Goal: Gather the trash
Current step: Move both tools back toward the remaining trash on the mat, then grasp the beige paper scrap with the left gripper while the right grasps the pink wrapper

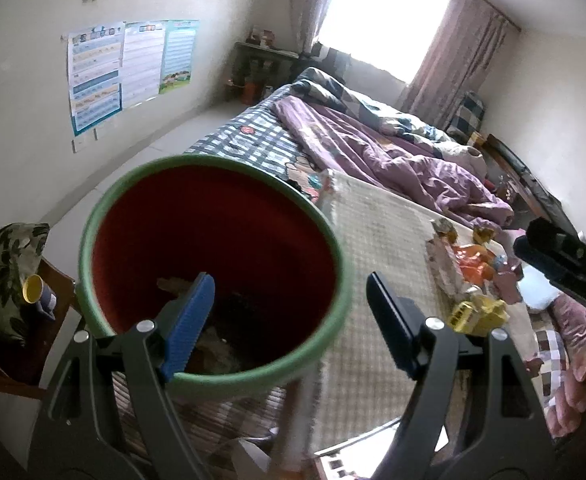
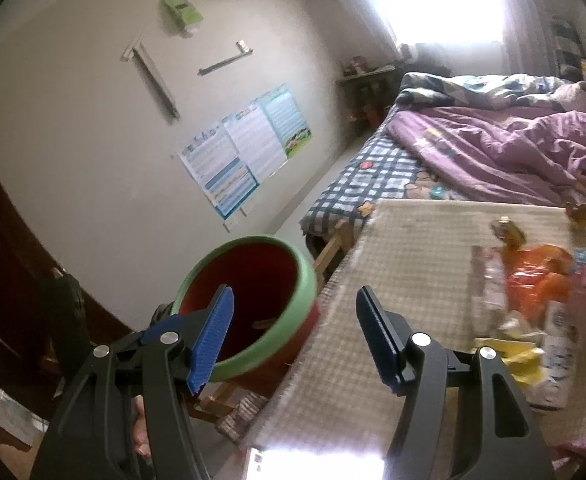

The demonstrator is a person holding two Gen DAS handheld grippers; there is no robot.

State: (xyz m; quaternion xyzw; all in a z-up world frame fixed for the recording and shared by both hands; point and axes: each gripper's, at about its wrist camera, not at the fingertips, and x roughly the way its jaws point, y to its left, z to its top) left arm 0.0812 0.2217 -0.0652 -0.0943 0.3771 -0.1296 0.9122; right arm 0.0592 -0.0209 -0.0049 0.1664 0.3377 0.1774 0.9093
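Left gripper (image 1: 291,296): jaws wide apart, nothing between them. We see its left blue pad (image 1: 191,320) over the mouth of the trash bin (image 1: 335,320), the other finger over the checked table cover (image 1: 373,240). Bin is red inside, green-rimmed, with some scraps on its bottom; it stands just beside the table's left edge.

Right gripper (image 2: 293,320): likewise open and empty, hanging over the table edge, the bin (image 2: 305,280) to its left.

The remaining trash (image 2: 533,292) lies on the table's right part: orange wrapper, yellow pack, white packet, a few crumpled bits beyond.

We judge we are between a drop and the next pickup. The next move calls for a reach right to the pile, closing on one piece at a time.
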